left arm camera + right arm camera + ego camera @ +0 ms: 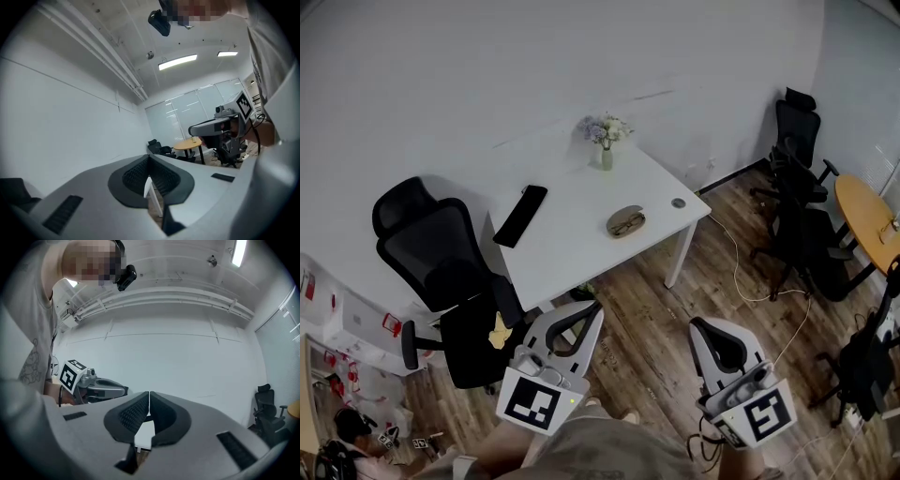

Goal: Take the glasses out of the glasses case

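Plainly, nothing is done yet: the glasses case (625,221) lies on the worktop (572,234), apparently with the glasses inside, though it is too small to be sure. The left gripper (589,311) and right gripper (703,328) hang well short of the worktop, fingers clenched on nothing. A vase (606,155) at the worktop's far edge holds flowers.

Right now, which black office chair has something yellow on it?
The black high-backed office chair left of the white table; the chairs near the round wooden table show nothing yellow.

Likely an office: white desk (581,216), black swivel chairs (441,253).
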Demonstrator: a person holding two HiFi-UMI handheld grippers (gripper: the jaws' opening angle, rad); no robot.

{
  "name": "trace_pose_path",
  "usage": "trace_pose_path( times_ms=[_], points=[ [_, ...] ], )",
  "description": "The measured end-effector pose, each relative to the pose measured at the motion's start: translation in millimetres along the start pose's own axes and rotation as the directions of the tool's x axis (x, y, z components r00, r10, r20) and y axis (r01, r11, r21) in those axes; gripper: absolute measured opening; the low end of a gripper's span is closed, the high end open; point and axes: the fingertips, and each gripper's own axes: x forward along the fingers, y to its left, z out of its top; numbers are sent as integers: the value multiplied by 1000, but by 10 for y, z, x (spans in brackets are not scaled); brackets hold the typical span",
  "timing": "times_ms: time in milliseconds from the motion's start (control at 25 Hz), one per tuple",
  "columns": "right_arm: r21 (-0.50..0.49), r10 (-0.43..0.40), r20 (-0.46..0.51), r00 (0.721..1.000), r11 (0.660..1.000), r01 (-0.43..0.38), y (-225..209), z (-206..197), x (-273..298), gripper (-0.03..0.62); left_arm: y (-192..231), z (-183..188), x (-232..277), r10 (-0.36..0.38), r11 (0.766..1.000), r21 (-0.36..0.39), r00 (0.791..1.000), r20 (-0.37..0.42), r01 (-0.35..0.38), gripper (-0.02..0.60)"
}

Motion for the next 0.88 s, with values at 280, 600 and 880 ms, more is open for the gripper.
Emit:
trace_pose_path(
  times_ms=[280, 600, 880],
  points=[
    [17, -77, 12, 997, 997, 77, -243, -68, -101, 184, -91, -71, 59, 15, 1000, 4, 1000, -21, -15, 15],
    [15, -97, -82, 992, 995, 98, -550, -447, 184, 184, 128, -288, 316, 37, 999, -26, 999, -35, -38, 15],
    [-3, -62, -175, 983, 998, 62, -862, -770, 658, 184, 468, -579, 786, 36, 998, -48, 998, -57, -39, 15]
  ],
)
